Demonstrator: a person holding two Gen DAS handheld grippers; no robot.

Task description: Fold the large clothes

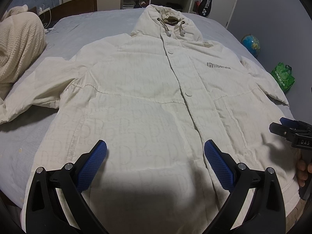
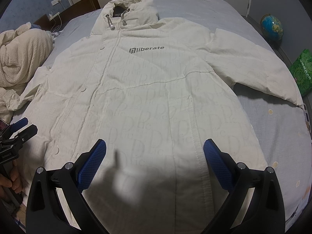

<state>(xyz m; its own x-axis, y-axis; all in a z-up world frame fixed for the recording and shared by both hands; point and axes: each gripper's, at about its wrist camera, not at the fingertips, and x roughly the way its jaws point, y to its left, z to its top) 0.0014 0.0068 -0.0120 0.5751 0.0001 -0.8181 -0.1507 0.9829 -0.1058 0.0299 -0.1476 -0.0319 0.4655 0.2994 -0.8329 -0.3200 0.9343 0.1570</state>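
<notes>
Your cream hooded jacket [image 1: 148, 89] is laid out flat, front up and snapped shut, across the grey-blue bed [image 1: 93, 21], sleeves out to both sides. Your left gripper [image 1: 155, 156] and right gripper [image 2: 155, 155] both hover above the hem end, fingers spread wide, holding nothing. A knit blanket [image 1: 17, 46] is bunched by the left sleeve.

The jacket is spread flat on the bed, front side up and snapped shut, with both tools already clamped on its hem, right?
Not quite. The jacket does lie flat on the bed, front up and snapped shut, but neither tool is clamped. The left tool and right tool hover open above the hem, as each wrist view shows.
</notes>
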